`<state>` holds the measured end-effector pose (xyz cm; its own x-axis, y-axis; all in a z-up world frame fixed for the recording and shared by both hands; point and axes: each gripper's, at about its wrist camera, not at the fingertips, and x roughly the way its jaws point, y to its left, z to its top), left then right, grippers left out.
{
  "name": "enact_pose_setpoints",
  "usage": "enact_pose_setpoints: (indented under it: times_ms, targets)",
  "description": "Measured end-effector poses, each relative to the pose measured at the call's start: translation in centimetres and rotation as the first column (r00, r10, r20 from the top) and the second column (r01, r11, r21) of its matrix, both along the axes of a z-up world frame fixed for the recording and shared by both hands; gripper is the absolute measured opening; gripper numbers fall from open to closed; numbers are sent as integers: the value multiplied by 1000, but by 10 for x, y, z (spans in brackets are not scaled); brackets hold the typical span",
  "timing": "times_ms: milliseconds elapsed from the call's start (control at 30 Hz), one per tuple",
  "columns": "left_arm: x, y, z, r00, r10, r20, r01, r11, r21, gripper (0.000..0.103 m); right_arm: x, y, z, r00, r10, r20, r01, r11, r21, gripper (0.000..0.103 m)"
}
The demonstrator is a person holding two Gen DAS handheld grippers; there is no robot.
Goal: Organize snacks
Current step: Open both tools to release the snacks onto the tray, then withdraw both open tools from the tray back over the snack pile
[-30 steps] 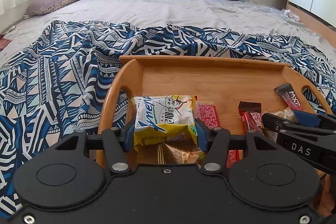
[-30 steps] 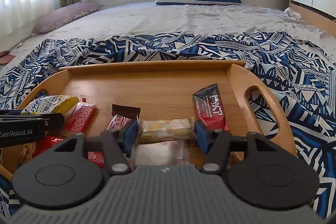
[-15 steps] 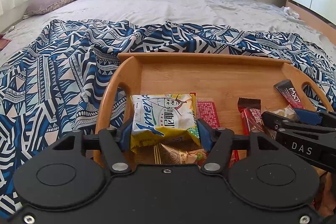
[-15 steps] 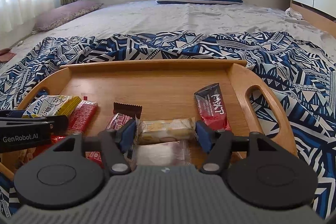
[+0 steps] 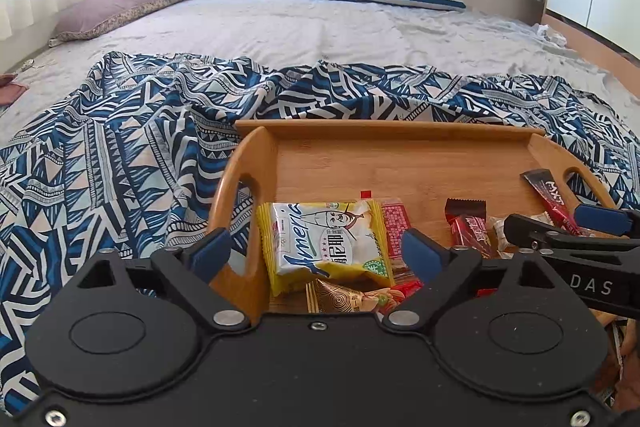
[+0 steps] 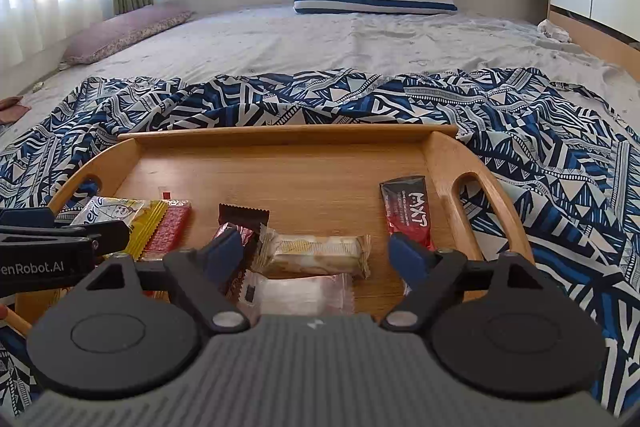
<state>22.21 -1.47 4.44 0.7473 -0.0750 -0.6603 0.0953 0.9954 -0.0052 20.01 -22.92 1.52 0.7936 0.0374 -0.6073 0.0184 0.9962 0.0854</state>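
Through the left wrist view: left tongs [image 5: 316, 253] now wide apart after just opening, letting go of the puffy yellow and white snack packet [image 5: 326, 247], now lying loose between the blue pads [image 5: 418, 251] at the left end of the wooden tray with cut-out handles [image 5: 400, 163], on top of other wrappers. Through the right wrist view: right tongs [image 6: 316, 253] just opened wide too, no longer pinching the clear-wrapped pale biscuit bar [image 6: 316, 253], now resting flat on the tray near the red stick packet [image 6: 408, 215]. Looks like both snacks safely dropped off, so time to fetch more or tidy the rows.
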Motion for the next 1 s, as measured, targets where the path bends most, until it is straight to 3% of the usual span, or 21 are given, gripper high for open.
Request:
enact_pose_setpoints:
  times_ms: [267, 633, 1000]
  targets:
    - [-24, 10, 23, 999, -17, 40, 19, 998, -56, 100, -24, -1, 22, 998, 14, 69, -11, 999, -34, 103]
    - [-72, 14, 45, 994, -63, 90, 74, 989, -126, 103, -72, -9, 44, 990, 25, 142, -13, 997, -79, 103]
    - [-117, 10, 45, 989, -98, 110, 112, 985, -128, 103, -117, -23, 42, 982, 33, 184, -8, 991, -133, 103]
